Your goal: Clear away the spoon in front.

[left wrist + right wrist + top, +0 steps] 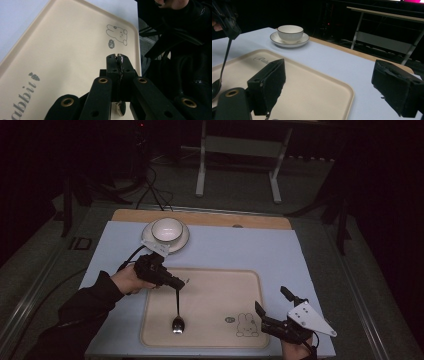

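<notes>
High view | left claw clamped on spoon handle | bowl hangs below

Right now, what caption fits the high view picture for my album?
Left gripper dangles a spoon over the beige tray; right gripper waits open.

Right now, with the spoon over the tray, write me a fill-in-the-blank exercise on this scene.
1. The left gripper holds a ____ by its handle.
2. The spoon hangs bowl-down over the beige ____.
3. The cup stands on a ____.
4. The right gripper has its fingers ____, with nothing between them.

Missing words: spoon; tray; saucer; open
</notes>
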Motion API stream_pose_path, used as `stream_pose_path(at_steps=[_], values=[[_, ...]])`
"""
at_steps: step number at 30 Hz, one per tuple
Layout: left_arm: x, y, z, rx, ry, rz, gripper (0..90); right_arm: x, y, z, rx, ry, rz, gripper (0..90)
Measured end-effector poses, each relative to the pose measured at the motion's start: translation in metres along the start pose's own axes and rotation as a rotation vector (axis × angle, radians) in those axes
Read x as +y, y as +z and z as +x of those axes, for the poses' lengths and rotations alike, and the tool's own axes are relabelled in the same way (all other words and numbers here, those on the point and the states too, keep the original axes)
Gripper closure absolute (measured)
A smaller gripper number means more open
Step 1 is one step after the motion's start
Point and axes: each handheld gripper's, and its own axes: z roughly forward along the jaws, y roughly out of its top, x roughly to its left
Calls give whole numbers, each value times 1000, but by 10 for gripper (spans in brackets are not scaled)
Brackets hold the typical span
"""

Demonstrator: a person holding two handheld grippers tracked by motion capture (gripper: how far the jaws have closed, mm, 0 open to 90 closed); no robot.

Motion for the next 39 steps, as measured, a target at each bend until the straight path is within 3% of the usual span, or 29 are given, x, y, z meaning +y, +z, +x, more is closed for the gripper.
stream_pose_path(at_steps=[7, 13, 18, 22, 29, 37, 39], values=[[-2, 5, 10, -7, -8, -5, 891, 0, 0, -1, 5, 3, -1, 120], [-10, 8, 16, 48, -18, -52, 810, 0, 0, 0, 5, 1, 3, 120], [-18, 12, 24, 76, -40, -73, 817, 0, 1, 0, 10, 3, 4, 120], [-21, 15, 29, 89, -63, -82, 808, 0, 1, 0, 13, 5, 6, 120], [-26, 21, 35, 153, -74, -85, 761, 0, 2, 0, 23, 11, 10, 120], [-35, 32, 46, 218, -138, -96, 747, 0, 1, 0, 26, 10, 10, 120], [-37, 35, 49, 214, -153, -107, 730, 0, 2, 0, 26, 9, 13, 120]])
